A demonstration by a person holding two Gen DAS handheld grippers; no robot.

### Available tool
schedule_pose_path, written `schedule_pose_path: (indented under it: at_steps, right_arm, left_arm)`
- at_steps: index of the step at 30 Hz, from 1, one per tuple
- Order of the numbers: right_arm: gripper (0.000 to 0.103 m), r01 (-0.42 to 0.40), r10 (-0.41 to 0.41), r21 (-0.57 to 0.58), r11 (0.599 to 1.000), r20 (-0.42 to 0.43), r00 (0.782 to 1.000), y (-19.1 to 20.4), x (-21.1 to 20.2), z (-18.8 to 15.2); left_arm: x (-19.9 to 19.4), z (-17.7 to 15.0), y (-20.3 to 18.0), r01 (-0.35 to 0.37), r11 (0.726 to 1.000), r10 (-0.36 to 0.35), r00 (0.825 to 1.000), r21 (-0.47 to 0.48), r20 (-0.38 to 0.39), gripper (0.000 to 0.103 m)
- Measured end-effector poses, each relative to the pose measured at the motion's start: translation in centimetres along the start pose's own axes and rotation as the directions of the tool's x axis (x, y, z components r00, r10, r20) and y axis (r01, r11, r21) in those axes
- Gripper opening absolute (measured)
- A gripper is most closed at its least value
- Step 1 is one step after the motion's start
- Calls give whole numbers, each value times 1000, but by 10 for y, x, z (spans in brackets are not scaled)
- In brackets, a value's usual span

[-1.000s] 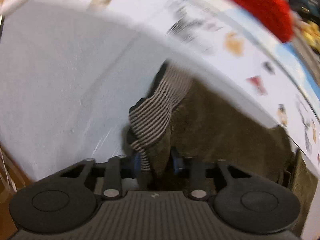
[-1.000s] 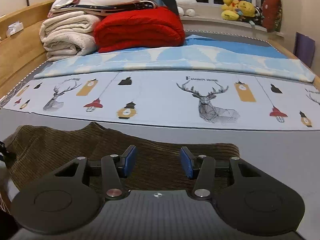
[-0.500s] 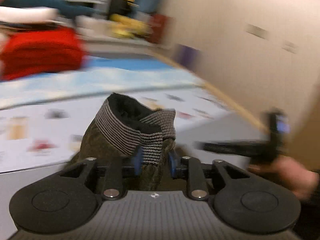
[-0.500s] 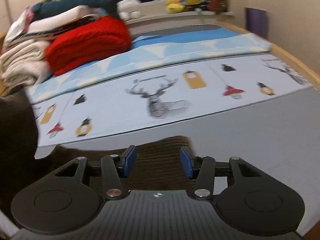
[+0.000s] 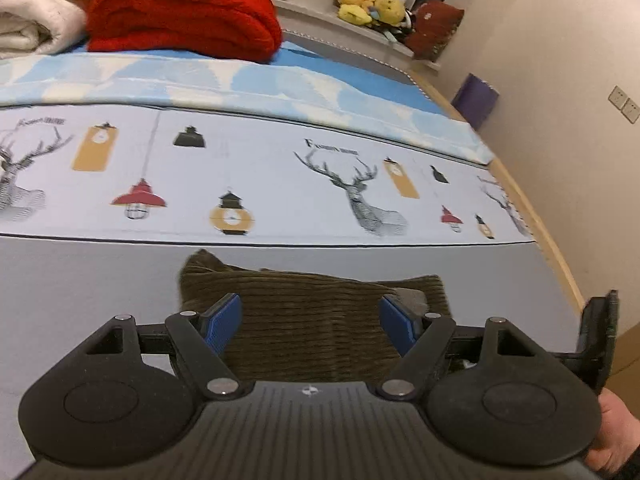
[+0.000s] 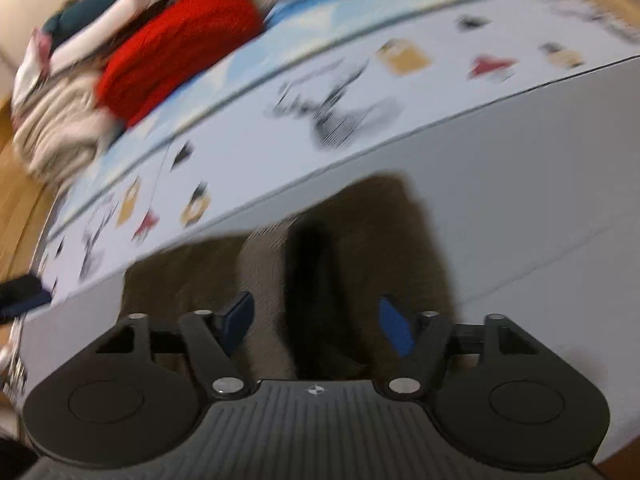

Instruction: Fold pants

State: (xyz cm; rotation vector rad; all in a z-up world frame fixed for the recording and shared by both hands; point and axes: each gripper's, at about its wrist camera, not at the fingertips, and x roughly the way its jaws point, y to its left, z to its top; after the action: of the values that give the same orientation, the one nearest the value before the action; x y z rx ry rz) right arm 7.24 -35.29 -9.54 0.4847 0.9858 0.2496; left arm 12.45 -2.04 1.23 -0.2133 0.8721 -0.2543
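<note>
Olive-brown corduroy pants (image 5: 308, 320) lie folded on the grey sheet near the bed's front edge. My left gripper (image 5: 310, 322) is open, its blue pads (image 5: 222, 320) spread over the pants and holding nothing. In the blurred right wrist view the pants (image 6: 360, 248) show a grey striped cuff and a dark opening. My right gripper (image 6: 316, 322) is open just above them. Part of the right gripper (image 5: 598, 336) and a hand show at the right edge of the left wrist view.
A deer-and-lantern printed sheet (image 5: 280, 176) covers the bed behind the pants. A red blanket (image 5: 180, 8) and cream towels (image 5: 36, 8) are stacked at the back. Plush toys (image 5: 372, 4) sit on a shelf. A wall (image 5: 560, 100) and wooden bed rail run along the right.
My left gripper carried the striped waistband across to the right, laid it on the pants and opened. My right gripper swung left and tilted, staying open.
</note>
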Motion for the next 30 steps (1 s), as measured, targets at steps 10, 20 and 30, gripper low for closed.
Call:
schedule_pose_path:
  at_steps: [10,20,30]
  right_arm:
    - [44,104,-116,-178,978,-55,992,41,38,-9]
    - [18,152,-120,-147,977,205,971,5,-58,-16]
    - [69,117,-115,20,993,-75,991,-55,-19,-5]
  left_arm:
    - [-25,-13,27,-90,996,90,996,16,3,81]
    - [-16,-21,13,-102,985,107,994,140,-27,81]
    - [64,-96,4,-80,903,253,893,422,-372,68]
